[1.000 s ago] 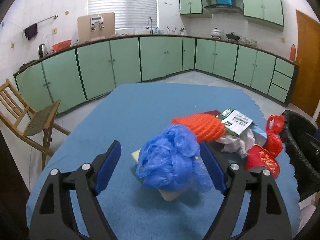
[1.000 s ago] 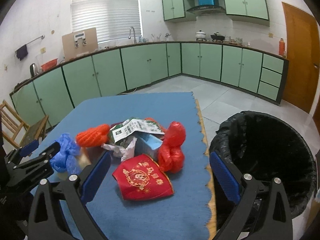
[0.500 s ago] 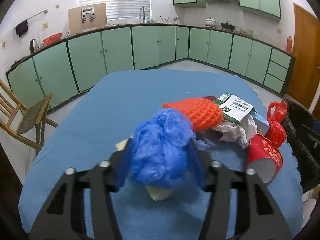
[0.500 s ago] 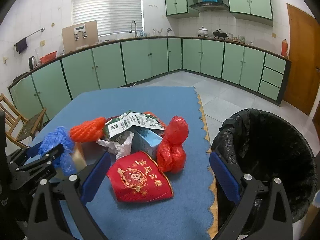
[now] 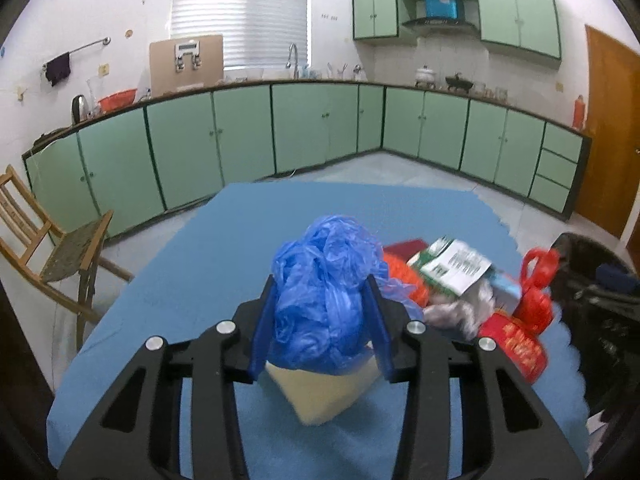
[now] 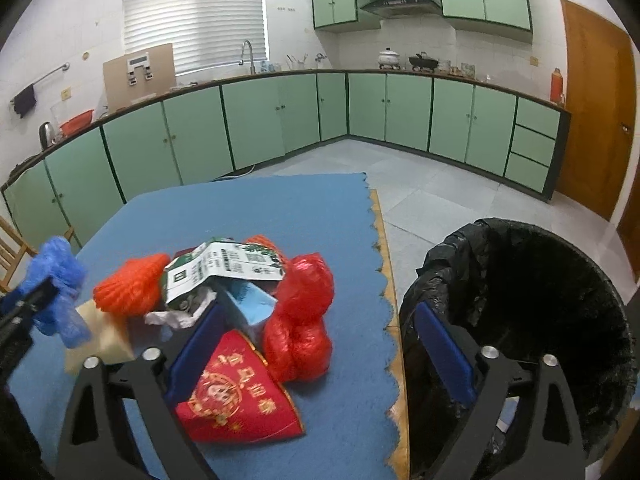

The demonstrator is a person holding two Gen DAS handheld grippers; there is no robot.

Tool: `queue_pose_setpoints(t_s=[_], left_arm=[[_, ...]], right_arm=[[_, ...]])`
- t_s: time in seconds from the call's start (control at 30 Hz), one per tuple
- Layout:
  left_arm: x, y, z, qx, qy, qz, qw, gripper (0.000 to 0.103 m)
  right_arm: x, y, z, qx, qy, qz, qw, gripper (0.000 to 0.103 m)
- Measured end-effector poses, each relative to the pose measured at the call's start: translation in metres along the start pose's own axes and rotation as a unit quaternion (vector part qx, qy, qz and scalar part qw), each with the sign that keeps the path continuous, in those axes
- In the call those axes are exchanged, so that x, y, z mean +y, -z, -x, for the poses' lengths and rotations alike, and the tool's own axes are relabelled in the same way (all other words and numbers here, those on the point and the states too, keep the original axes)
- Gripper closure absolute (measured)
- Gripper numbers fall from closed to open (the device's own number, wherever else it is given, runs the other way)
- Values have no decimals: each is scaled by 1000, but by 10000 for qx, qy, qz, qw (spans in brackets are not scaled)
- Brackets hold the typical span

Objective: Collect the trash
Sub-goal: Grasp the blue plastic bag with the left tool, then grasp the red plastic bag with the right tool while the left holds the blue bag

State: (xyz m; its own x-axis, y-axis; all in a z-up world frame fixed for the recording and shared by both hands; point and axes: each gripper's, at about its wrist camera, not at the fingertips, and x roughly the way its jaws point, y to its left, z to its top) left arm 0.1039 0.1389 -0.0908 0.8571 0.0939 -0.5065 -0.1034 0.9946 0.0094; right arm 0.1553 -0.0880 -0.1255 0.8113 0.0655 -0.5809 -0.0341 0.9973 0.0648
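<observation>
My left tongs (image 5: pixel 322 322) are clamped on the crumpled blue plastic bag (image 5: pixel 324 292), both blue pads pressed into its sides, and a pale yellow wedge (image 5: pixel 320 394) shows just under the bag between the fingers. From the right wrist camera I can see that same blue bag (image 6: pixel 56 276) at the far left, with the pale wedge (image 6: pixel 100 332) below it.

My right tongs (image 6: pixel 316 354) stand wide apart with nothing between the pads: the left pad sits over the red paper piece with gold print (image 6: pixel 236 400), the right pad in front of the bin's rim.

Beyond the left tongs, on the blue counter (image 5: pixel 224 248), lies the rest of the trash in one heap: an orange foam net (image 6: pixel 132 284), a green and white carton (image 6: pixel 224 268) resting on crumpled white paper (image 6: pixel 172 318) and a light blue box (image 6: pixel 250 304), and a knotted red plastic bag (image 6: pixel 304 320) touching the red paper piece.

The bin lined with a black bag (image 6: pixel 516 320) stands just beside the counter's scalloped right edge, its mouth open upward. A wooden chair (image 5: pixel 52 248) is off the counter's left side, green cabinets (image 5: pixel 312 128) behind.
</observation>
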Motion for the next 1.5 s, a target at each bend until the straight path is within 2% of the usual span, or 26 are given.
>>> queue_pose_setpoints(t_s=[0.1, 0.17, 0.3, 0.4, 0.47, 0.57, 0.63, 0.93, 1.5], left_arm=[[-7, -7, 1, -147, 90, -27, 9998, 63], [-12, -10, -2, -142, 172, -26, 9997, 63], [-22, -13, -12, -84, 287, -35, 9995, 63], [-30, -13, -15, -67, 340, -97, 9994, 63], [-34, -13, -17, -31, 372, -122, 9992, 63], [-37, -12, -20, 3, 387, -147, 9991, 63], [-38, -11, -21, 24, 397, -146, 9991, 63], [-39, -10, -14, 26, 489, -182, 9986, 63], [-55, -28, 27, -299, 795, -247, 9961, 63]], right_arm=[[-1, -2, -8, 44, -11, 11, 10000, 17], [-1, -3, -13, 90, -27, 49, 9999, 25], [-3, -4, -26, 204, -56, 65, 9998, 33], [-5, -5, -35, 333, -143, 63, 9993, 48], [-6, -5, -39, 423, -225, 51, 9988, 69], [-6, -5, -41, 468, -400, 52, 9981, 84], [-6, -6, -38, 462, -555, 59, 9974, 88], [-14, -13, -1, 160, -525, 14, 9985, 90], [-24, -42, 74, -531, -604, -46, 9967, 90]])
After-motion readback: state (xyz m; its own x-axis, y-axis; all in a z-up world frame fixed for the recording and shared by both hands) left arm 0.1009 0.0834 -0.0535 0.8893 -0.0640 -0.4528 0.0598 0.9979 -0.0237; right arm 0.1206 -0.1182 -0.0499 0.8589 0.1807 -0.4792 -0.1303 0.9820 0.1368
